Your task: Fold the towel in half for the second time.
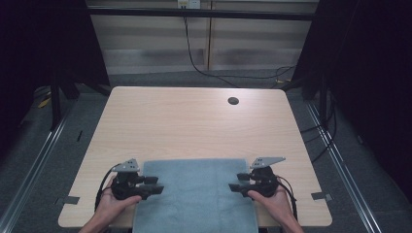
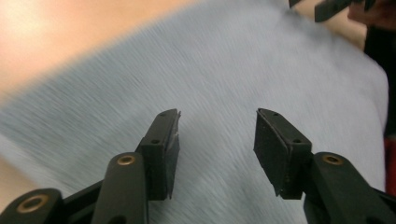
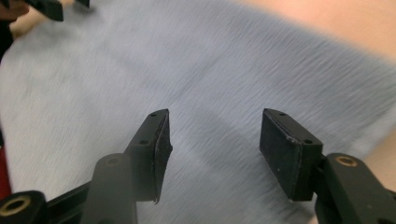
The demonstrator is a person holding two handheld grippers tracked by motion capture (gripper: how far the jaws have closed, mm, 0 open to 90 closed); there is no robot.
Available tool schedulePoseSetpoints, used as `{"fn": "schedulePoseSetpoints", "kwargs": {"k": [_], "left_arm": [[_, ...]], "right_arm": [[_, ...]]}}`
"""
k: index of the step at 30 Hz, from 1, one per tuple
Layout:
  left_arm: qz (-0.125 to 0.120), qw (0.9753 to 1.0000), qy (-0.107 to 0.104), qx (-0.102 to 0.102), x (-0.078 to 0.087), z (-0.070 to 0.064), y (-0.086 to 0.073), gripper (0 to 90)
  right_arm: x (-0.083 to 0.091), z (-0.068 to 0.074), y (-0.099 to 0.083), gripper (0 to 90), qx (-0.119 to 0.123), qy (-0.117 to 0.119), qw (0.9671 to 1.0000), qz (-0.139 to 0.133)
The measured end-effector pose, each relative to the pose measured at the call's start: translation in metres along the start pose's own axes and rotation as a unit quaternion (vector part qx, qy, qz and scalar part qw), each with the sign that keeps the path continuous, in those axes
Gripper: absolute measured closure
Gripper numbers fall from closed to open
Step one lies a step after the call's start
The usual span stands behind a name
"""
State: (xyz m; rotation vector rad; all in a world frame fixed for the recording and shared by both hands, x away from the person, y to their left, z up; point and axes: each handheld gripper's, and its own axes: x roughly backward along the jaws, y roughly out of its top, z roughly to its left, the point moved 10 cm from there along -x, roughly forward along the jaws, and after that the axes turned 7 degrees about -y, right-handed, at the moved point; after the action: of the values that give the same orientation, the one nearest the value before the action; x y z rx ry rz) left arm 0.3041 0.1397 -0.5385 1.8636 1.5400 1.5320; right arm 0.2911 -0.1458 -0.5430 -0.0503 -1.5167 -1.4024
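Towel [image 1: 194,191] covers the near middle of the table [image 1: 194,121], spread flat with its front edge hanging over the rim, so both side edges lie within easy reach. Left gripper [image 1: 156,185] sits at the towel's left edge and right gripper [image 1: 235,182] at its right edge, each pointing inward. Both have their jaws spread wide with nothing between them, likely ready to pinch opposite edges for a fold.

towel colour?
Pale grey-blue towel, plain with no pattern; the right gripper view shows it best.
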Motion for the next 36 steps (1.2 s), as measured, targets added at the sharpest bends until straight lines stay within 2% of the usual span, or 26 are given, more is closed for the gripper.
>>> {"fn": "schedulePoseSetpoints", "kwargs": {"k": [1,2,5,6,7,8,9,11,12,13,14,15,20,24,28,30,34,35,36], "left_arm": [[-0.005,1.0000,0.006,0.003,0.003,0.005,0.006,47.7],[-0.017,0.9996,0.019,0.008,0.009,0.018,0.019,45.8],[-0.035,0.9986,0.035,0.016,0.014,0.038,0.035,45.9],[-0.036,0.9984,0.040,0.019,0.014,0.045,0.039,45.7],[-0.036,0.9984,0.040,0.019,0.014,0.045,0.039,45.6],[-0.036,0.9981,0.043,0.024,0.012,0.051,0.042,45.6],[-0.037,0.9976,0.051,0.028,0.009,0.065,0.045,46.8],[-0.044,0.9967,0.054,0.043,0.007,0.074,0.045,46.4],[-0.044,0.9967,0.054,0.043,0.007,0.074,0.045,46.7],[-0.046,0.9963,0.059,0.042,0.004,0.077,0.044,47.6],[-0.036,0.9967,0.066,0.033,0.003,0.078,0.041,47.9],[-0.036,0.9967,0.065,0.033,0.002,0.079,0.040,47.8],[-0.012,0.9971,0.069,0.030,-0.001,0.081,0.030,46.4],[-0.009,0.9965,0.075,0.036,0.004,0.085,0.022,45.7],[-0.007,0.9963,0.076,0.039,0.006,0.086,0.018,43.9],[-0.005,0.9960,0.079,0.040,0.005,0.088,0.016,42.5],[0.002,0.9953,0.088,0.039,0.003,0.091,0.013,40.1],[0.004,0.9952,0.090,0.038,0.002,0.092,0.011,39.8],[0.007,0.9952,0.090,0.038,0.001,0.092,0.010,39.8]], "right_arm": [[0.000,0.000,0.000,43.1,0.000,0.000,1.0000,0.000],[0.000,-0.009,0.011,43.0,0.001,-0.013,0.9999,-0.009],[0.000,-0.023,0.028,43.5,0.000,-0.027,0.9994,-0.024],[0.000,-0.028,0.033,43.7,0.000,-0.030,0.9992,-0.028],[-0.001,-0.033,0.037,44.1,0.003,-0.031,0.9991,-0.030],[-0.001,-0.033,0.037,44.1,0.003,-0.031,0.9991,-0.030],[-0.004,-0.046,0.044,45.0,-0.002,-0.045,0.9984,-0.035],[-0.008,-0.057,0.047,45.3,-0.008,-0.053,0.9981,-0.031],[-0.008,-0.057,0.047,45.3,-0.008,-0.053,0.9981,-0.031],[-0.013,-0.065,0.046,45.4,-0.013,-0.054,0.9981,-0.029],[-0.015,-0.068,0.043,45.3,-0.016,-0.056,0.9980,-0.024],[-0.017,-0.071,0.041,45.0,-0.017,-0.055,0.9981,-0.022],[-0.026,-0.074,0.035,43.2,-0.021,-0.048,0.9986,-0.008],[-0.034,-0.080,0.030,45.3,-0.015,-0.061,0.9980,0.004],[-0.038,-0.080,0.024,45.9,-0.016,-0.051,0.9984,0.018],[-0.040,-0.078,0.021,46.1,-0.009,-0.055,0.9980,0.029],[-0.041,-0.076,0.021,48.9,0.000,-0.061,0.9977,0.030],[-0.041,-0.076,0.020,54.0,0.009,-0.066,0.9974,0.029],[-0.041,-0.076,0.020,54.0,0.009,-0.066,0.9974,0.029]]}}
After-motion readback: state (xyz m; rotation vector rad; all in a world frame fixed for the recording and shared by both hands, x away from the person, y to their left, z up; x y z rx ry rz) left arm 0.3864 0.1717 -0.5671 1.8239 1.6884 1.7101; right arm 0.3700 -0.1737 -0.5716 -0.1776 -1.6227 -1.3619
